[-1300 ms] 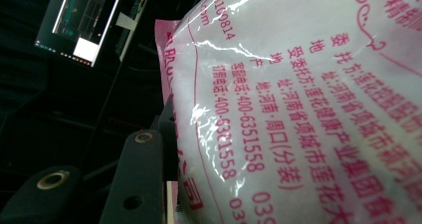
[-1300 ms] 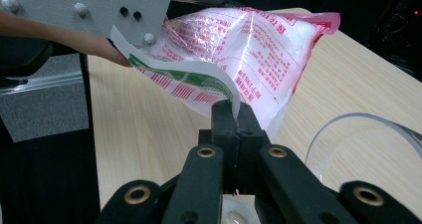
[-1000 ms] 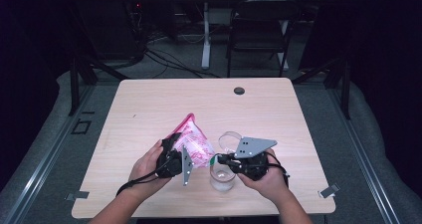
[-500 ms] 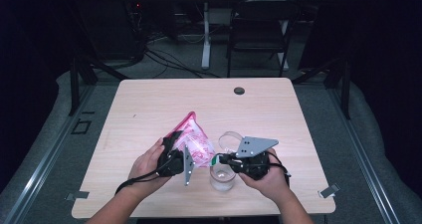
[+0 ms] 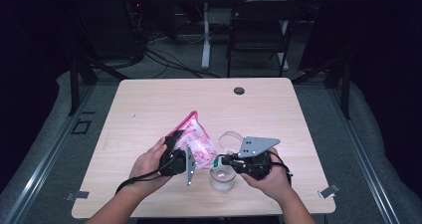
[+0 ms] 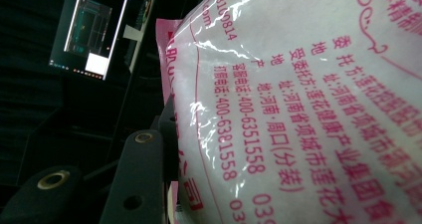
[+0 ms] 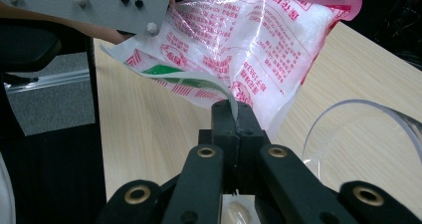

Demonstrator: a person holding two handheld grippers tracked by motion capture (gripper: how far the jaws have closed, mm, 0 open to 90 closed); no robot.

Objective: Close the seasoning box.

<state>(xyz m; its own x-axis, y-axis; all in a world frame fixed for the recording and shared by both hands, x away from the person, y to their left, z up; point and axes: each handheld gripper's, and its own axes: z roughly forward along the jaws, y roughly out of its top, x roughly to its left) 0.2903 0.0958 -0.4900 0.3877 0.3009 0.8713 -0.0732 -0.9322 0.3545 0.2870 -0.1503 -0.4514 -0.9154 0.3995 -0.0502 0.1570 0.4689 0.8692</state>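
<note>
A pink-and-white plastic bag of white grains is held tilted above the table between both hands. My left gripper is shut on the bag's left side. In the left gripper view the printed bag presses against a black finger, and the other finger is hidden behind it. My right gripper is shut on the bag's lower torn corner, pinched at the fingertips. A small clear glass jar stands right below that corner.
A clear round lid lies on the wooden table just behind the right gripper, and its rim shows to the right of the jaws. A dark cable port sits at the far edge. A chair stands beyond the table.
</note>
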